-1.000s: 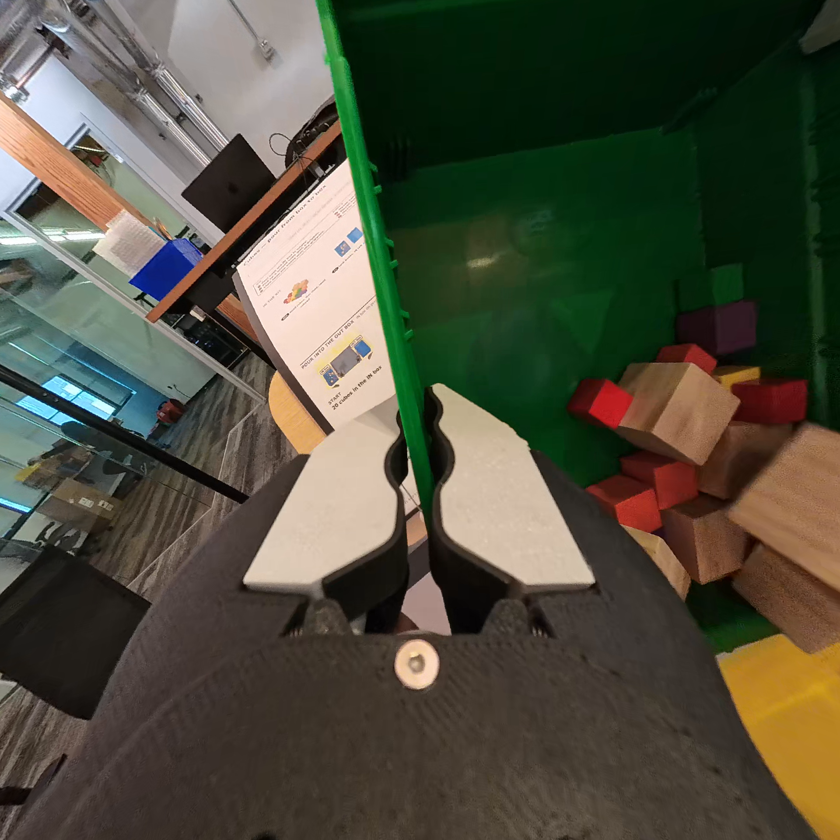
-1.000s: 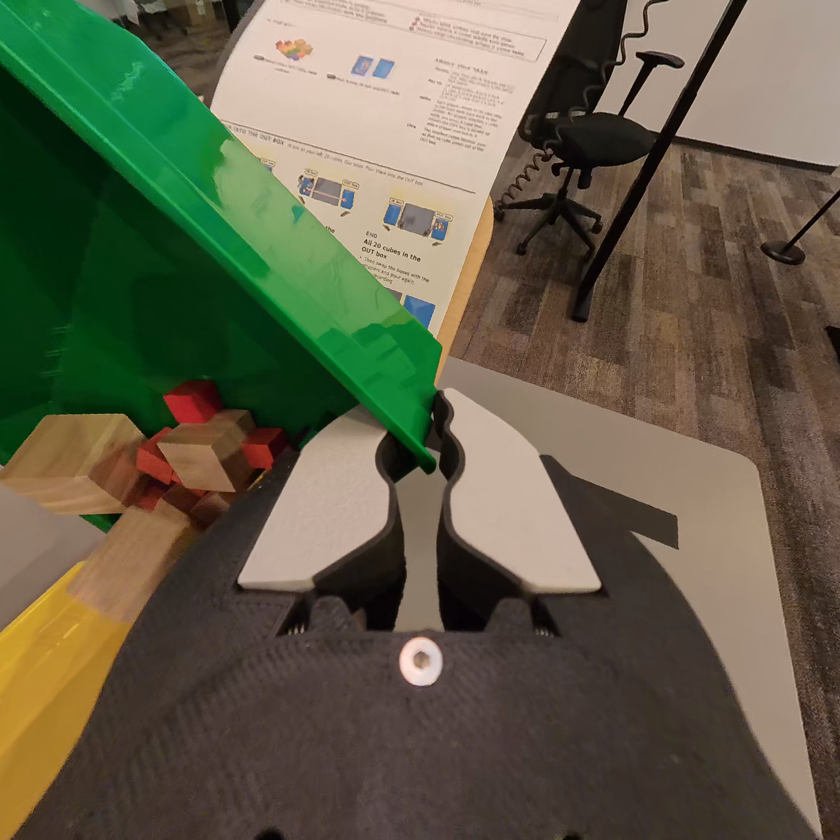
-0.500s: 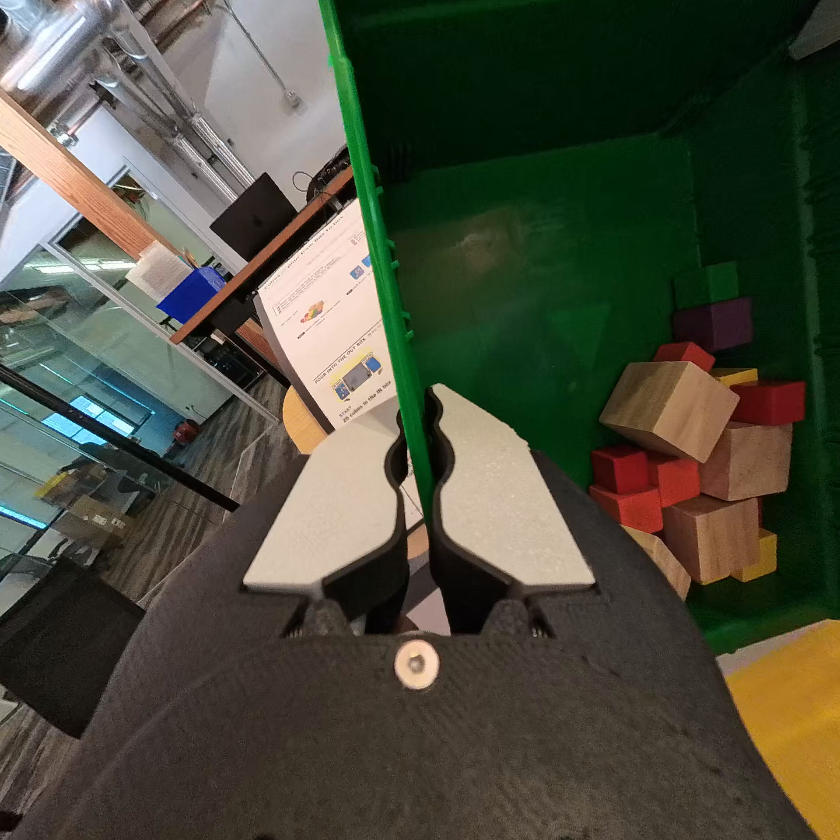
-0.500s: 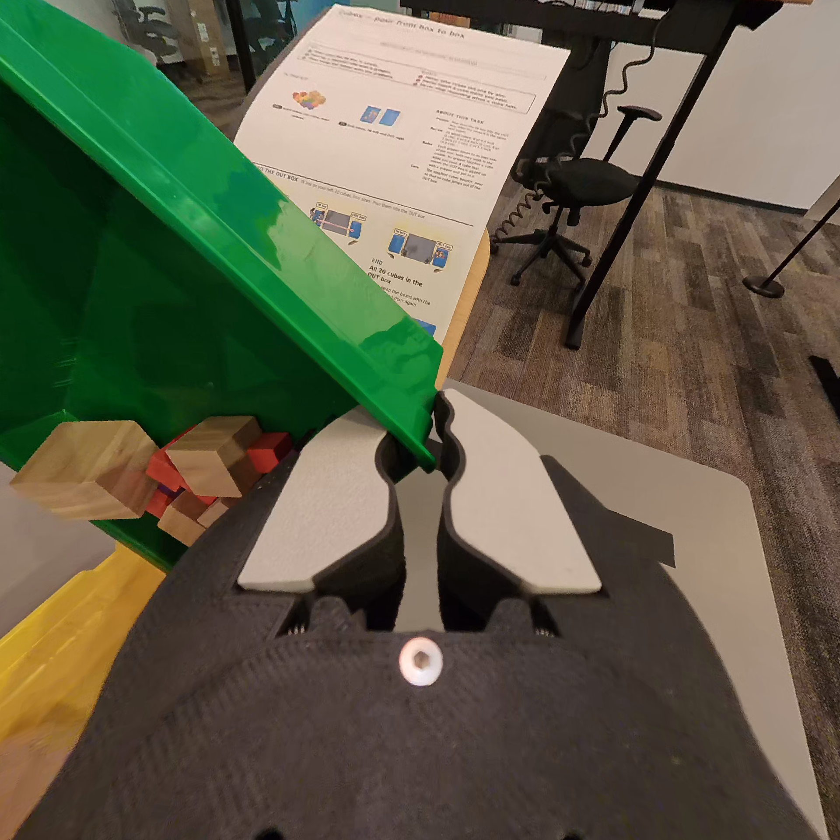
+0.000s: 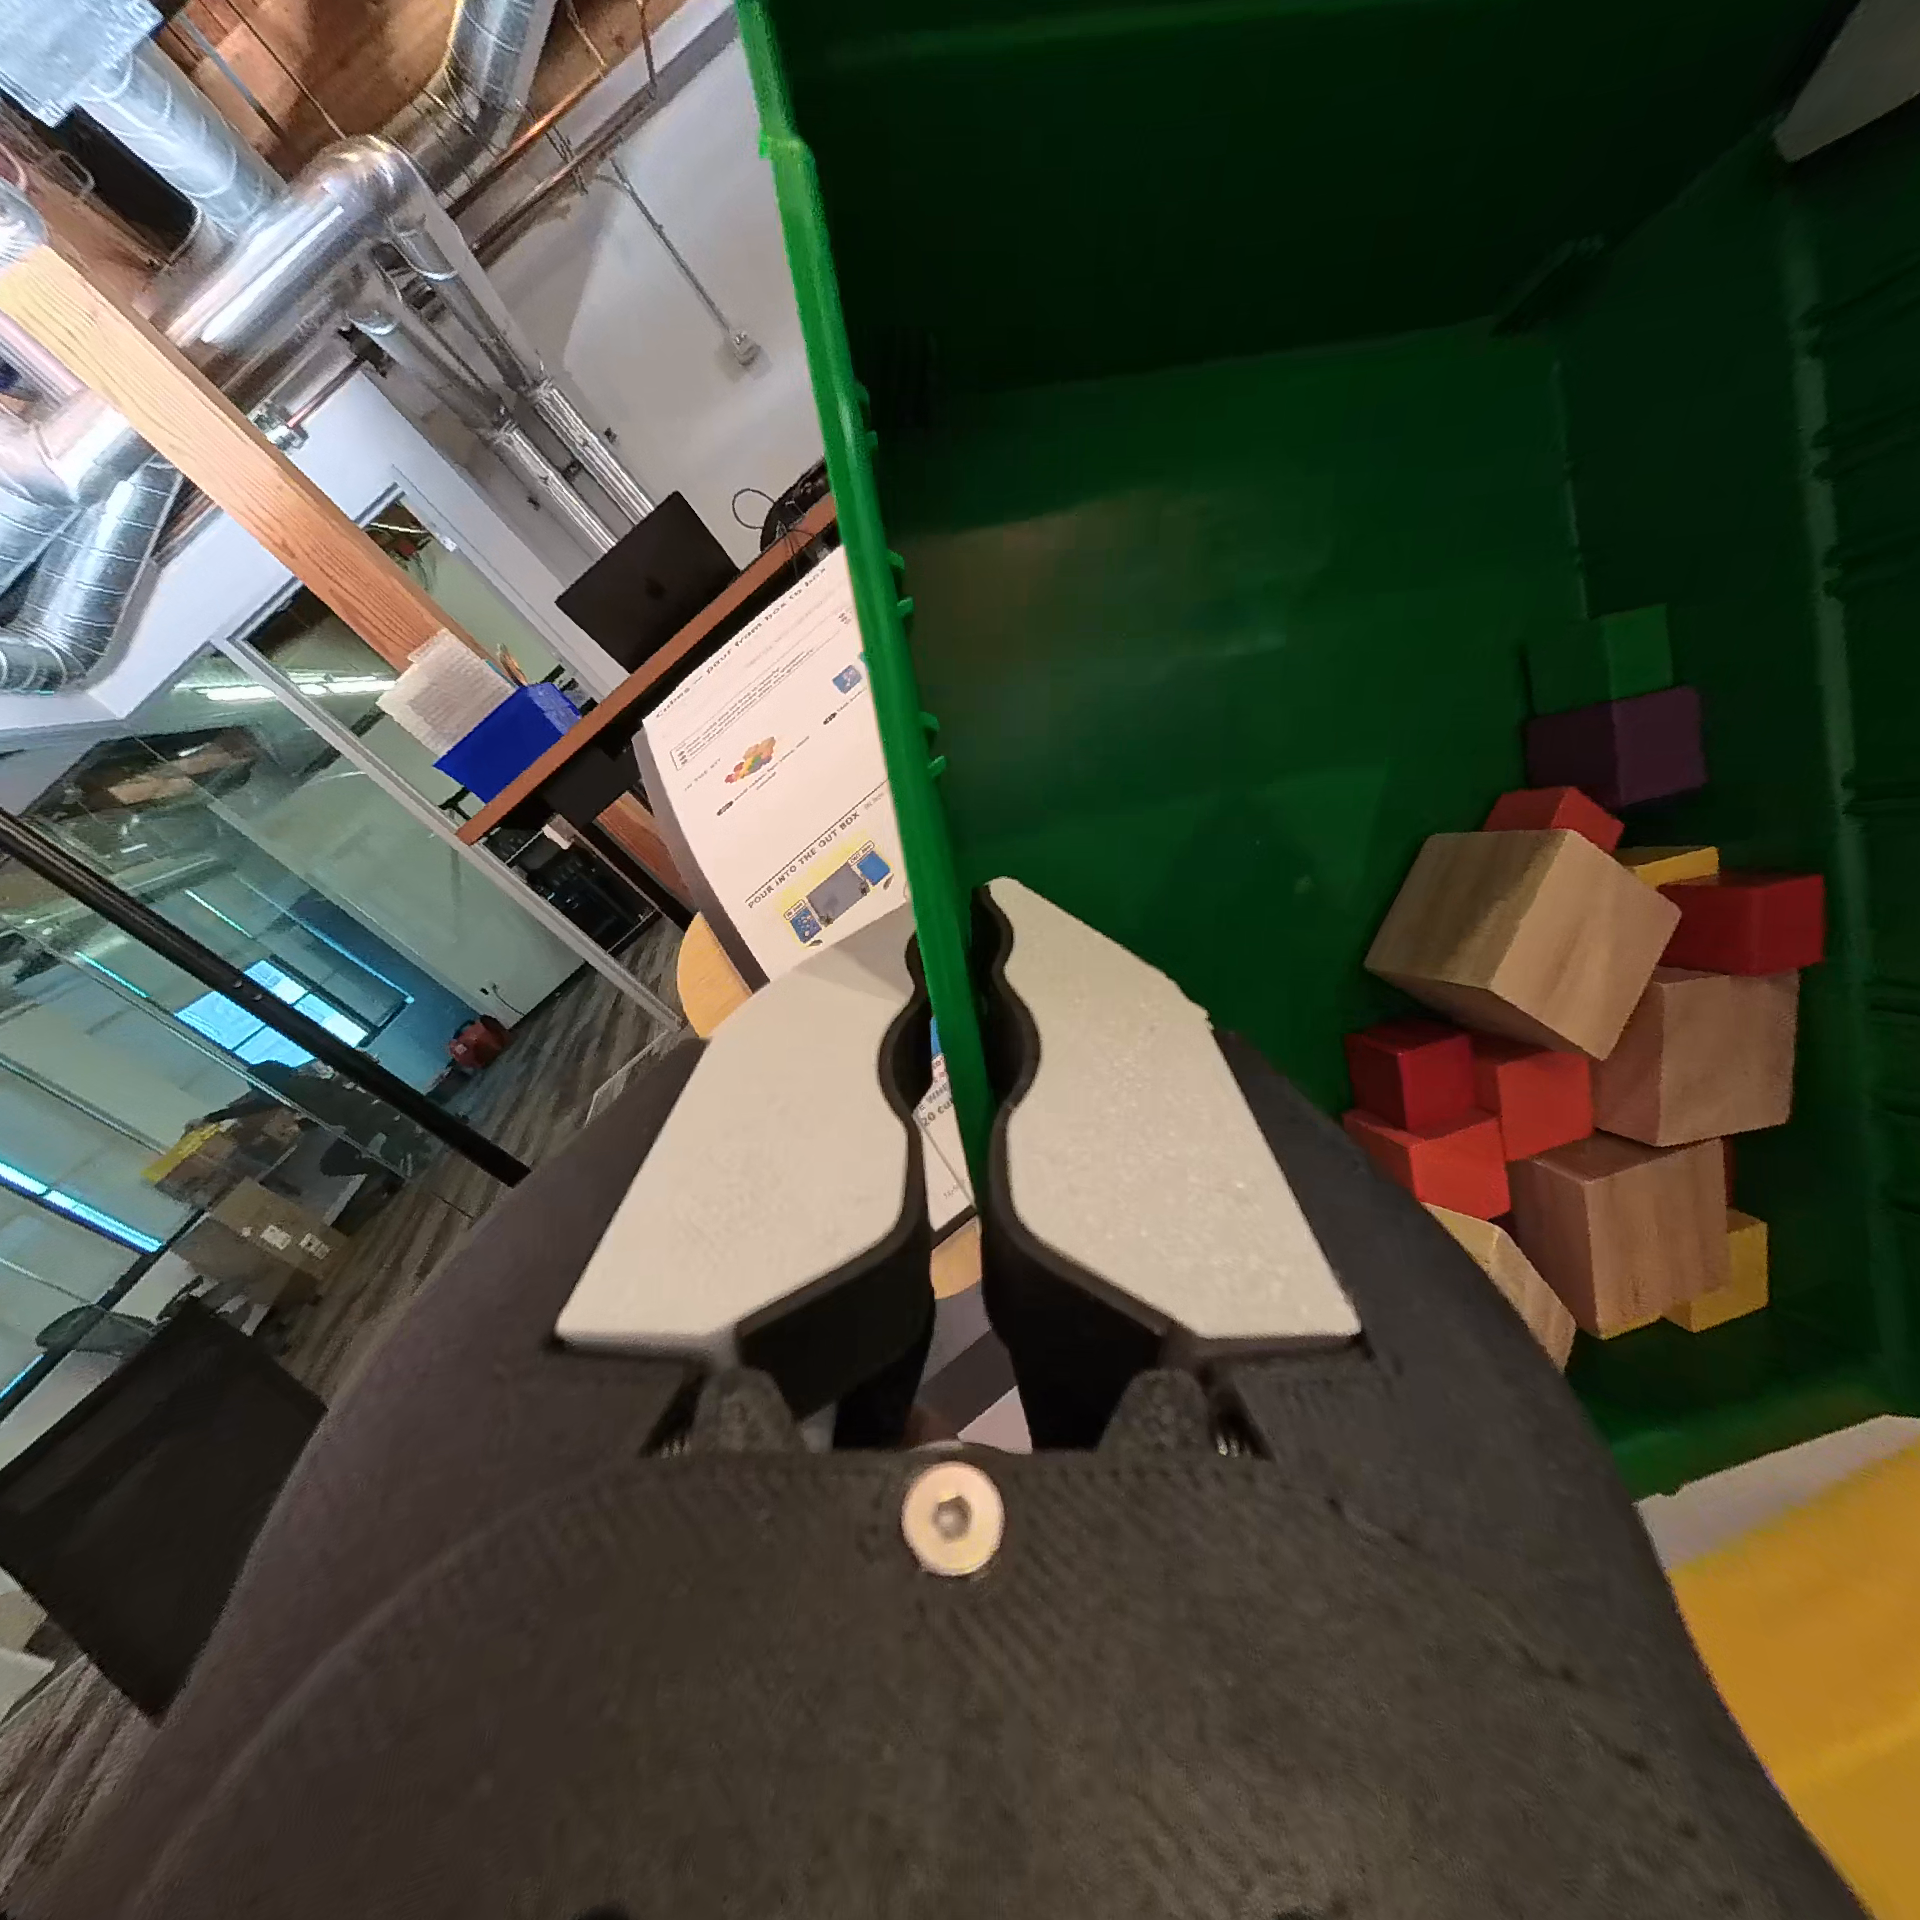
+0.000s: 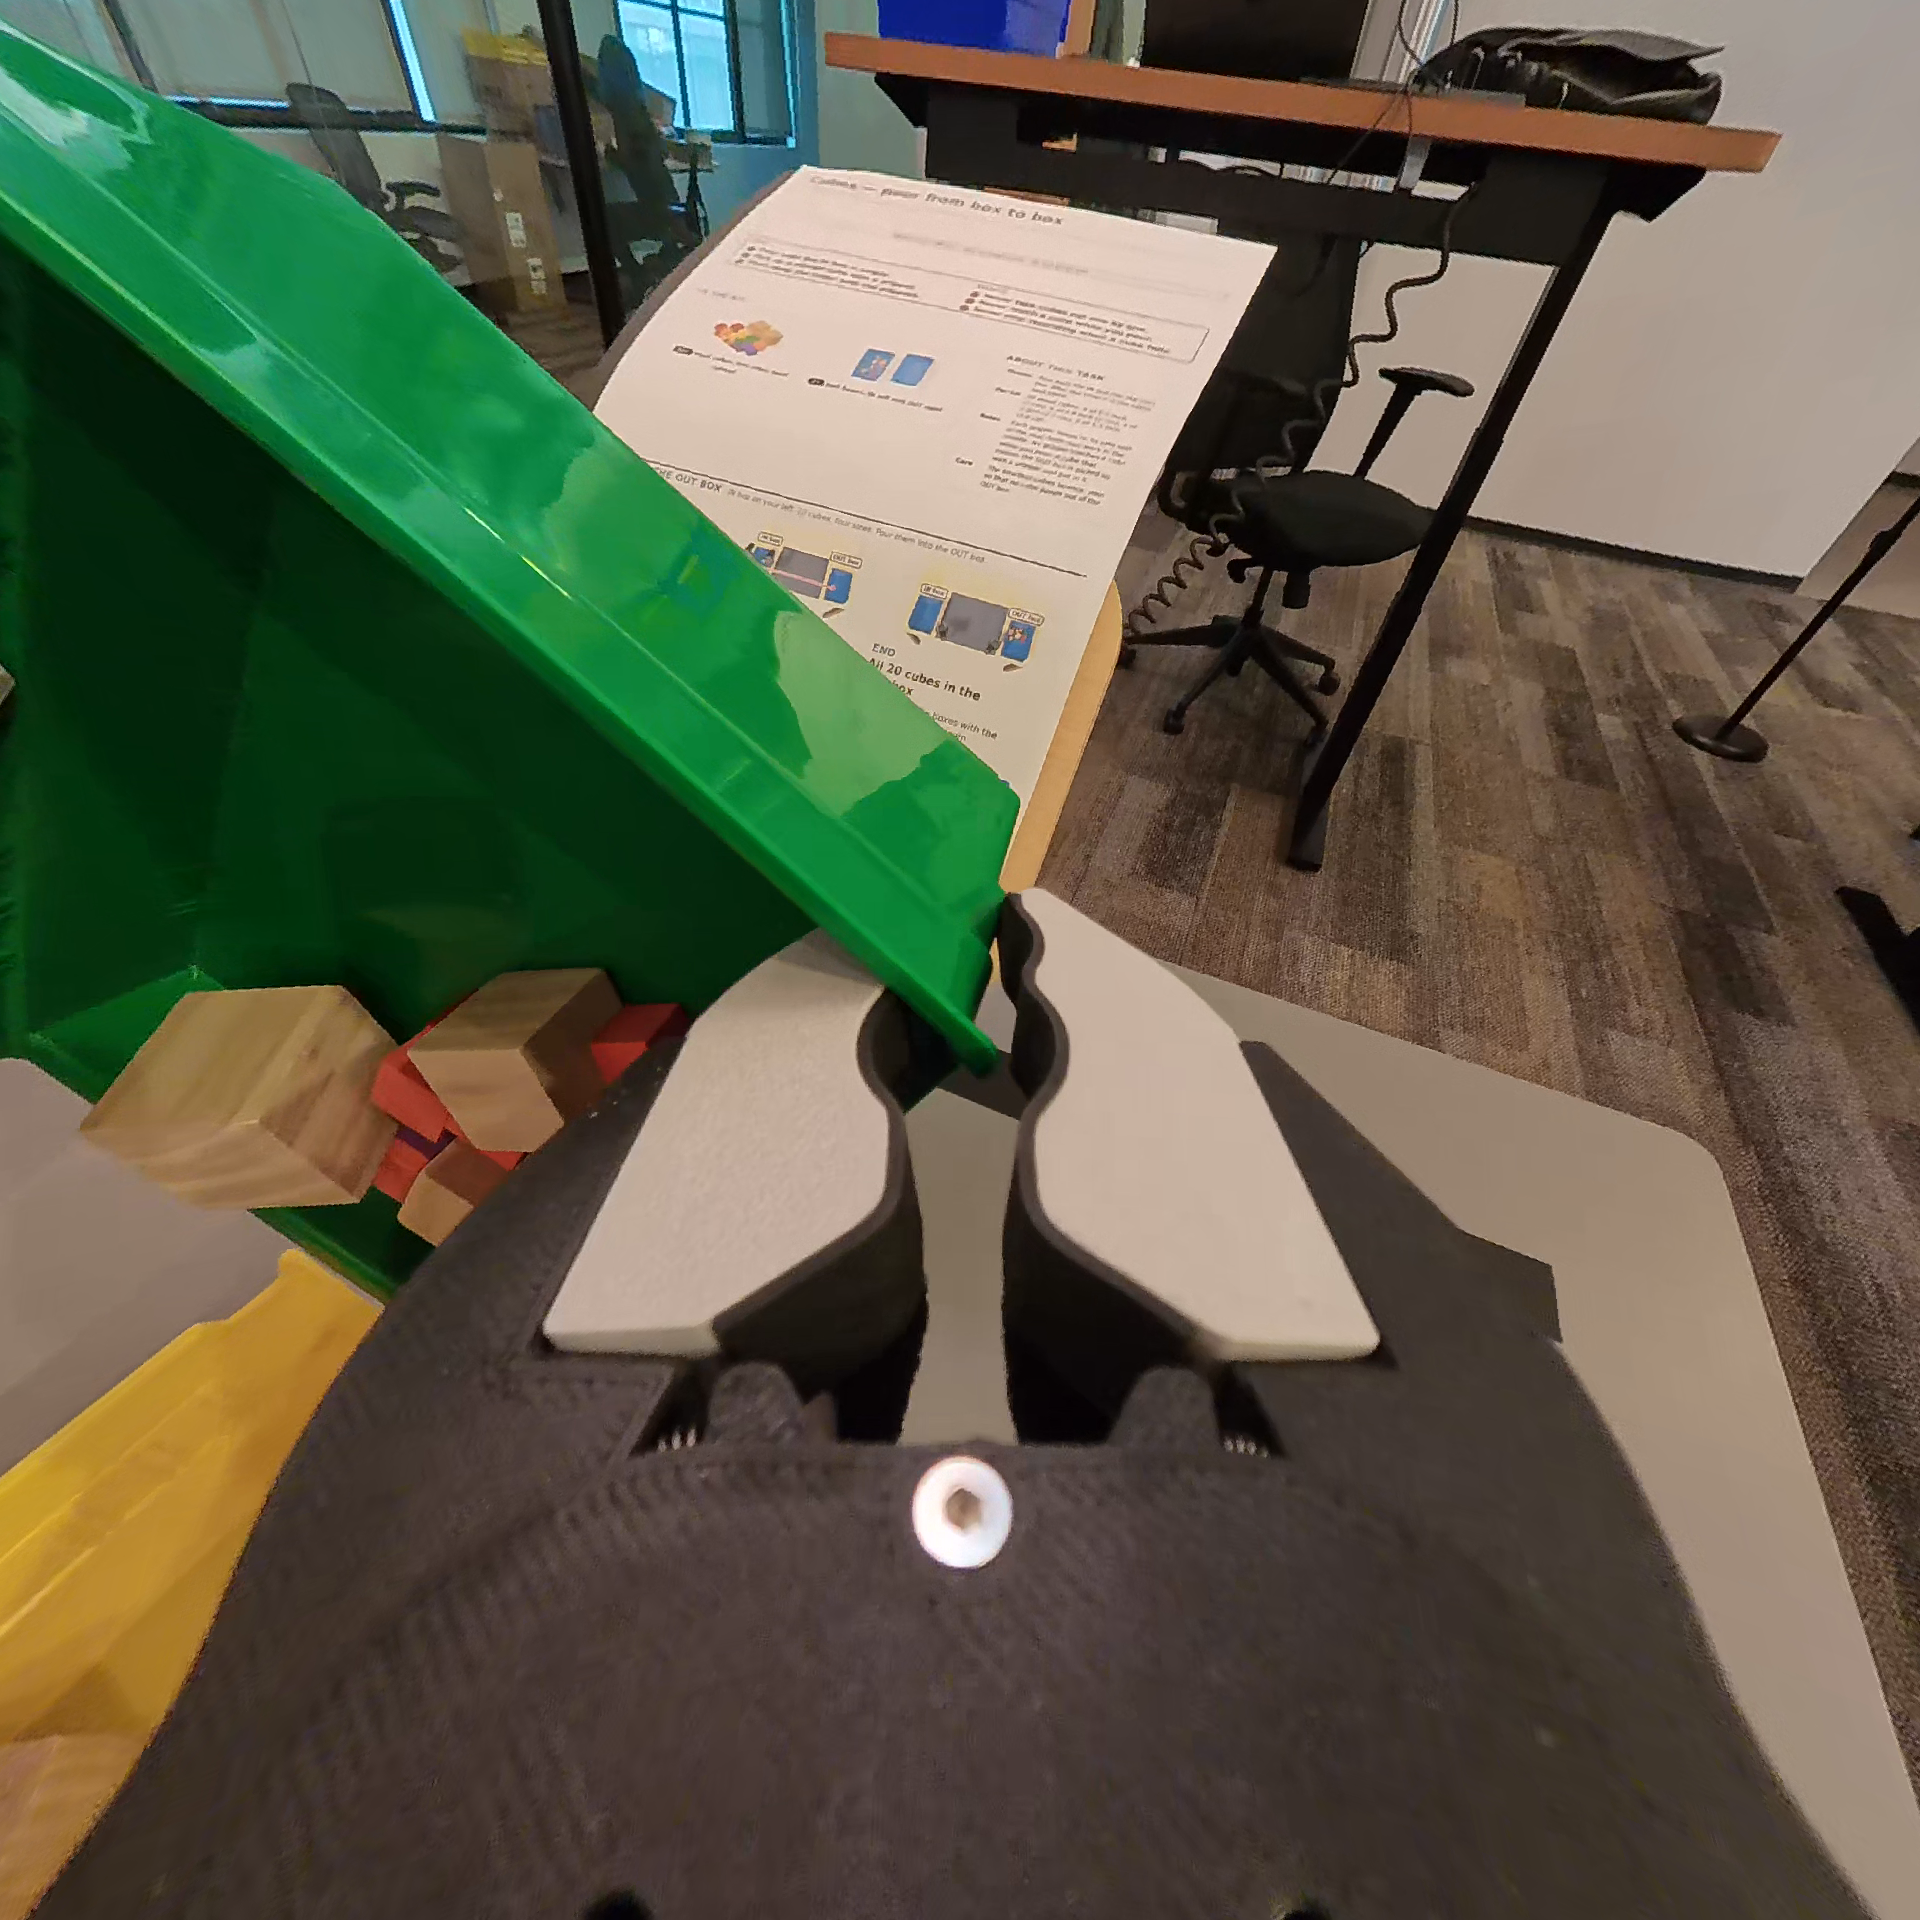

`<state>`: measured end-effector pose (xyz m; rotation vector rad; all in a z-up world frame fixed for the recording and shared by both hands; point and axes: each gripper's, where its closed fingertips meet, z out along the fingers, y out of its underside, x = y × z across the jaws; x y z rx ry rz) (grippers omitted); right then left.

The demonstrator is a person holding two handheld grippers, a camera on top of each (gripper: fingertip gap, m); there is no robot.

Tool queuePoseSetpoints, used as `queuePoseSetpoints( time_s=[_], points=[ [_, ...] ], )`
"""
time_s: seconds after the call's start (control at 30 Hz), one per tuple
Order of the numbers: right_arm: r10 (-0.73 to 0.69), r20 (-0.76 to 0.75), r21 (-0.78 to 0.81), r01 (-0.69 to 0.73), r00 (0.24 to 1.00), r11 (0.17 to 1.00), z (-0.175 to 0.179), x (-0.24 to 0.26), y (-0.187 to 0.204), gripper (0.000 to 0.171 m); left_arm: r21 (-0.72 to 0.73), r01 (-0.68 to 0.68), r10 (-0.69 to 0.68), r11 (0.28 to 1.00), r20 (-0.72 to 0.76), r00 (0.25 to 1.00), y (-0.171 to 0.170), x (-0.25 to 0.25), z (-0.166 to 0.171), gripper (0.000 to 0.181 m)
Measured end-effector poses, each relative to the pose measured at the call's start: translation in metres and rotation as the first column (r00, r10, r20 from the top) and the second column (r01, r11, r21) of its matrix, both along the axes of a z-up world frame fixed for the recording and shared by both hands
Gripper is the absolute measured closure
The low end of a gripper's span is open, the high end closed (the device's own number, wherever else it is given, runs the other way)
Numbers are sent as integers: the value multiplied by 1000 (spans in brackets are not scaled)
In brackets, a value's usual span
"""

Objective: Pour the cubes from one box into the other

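A green box (image 5: 1195, 644) is held tilted in the air. My left gripper (image 5: 951, 935) is shut on one wall's rim. My right gripper (image 6: 1000, 935) is shut on the box's rim (image 6: 520, 551) at a corner. Wooden, red, purple and yellow cubes (image 5: 1558, 1039) are piled in the box's low corner. In the right wrist view a large wooden cube (image 6: 249, 1091) juts past the box's lower edge, with more cubes (image 6: 509, 1060) behind it. A yellow box (image 6: 125, 1507) lies below the green one; it also shows in the left wrist view (image 5: 1808, 1621).
A printed instruction sheet (image 6: 935, 416) stands behind the grey table top (image 6: 1621, 1247). A desk (image 6: 1351, 114) and a black office chair (image 6: 1309, 540) stand on the floor beyond. A glass partition (image 5: 208, 935) is at the left.
The green box has been tipped and lifted further. Wooden cubes at the lower edge have fallen out of sight, and the remaining pile has settled into the low corner. Both grippers keep their hold.
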<state>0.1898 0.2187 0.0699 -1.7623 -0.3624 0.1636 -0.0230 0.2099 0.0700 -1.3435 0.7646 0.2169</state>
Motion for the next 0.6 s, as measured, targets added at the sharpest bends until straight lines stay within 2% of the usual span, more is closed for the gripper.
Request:
queuePoseSetpoints(
  time_s=[0.6],
  points=[
    [29, -6, 106, -28, 1000, 994, 9, -9, -24, 160, 106, 7, -8, 994, 16, 1000, -21, -7, 5, 178]
  ],
)
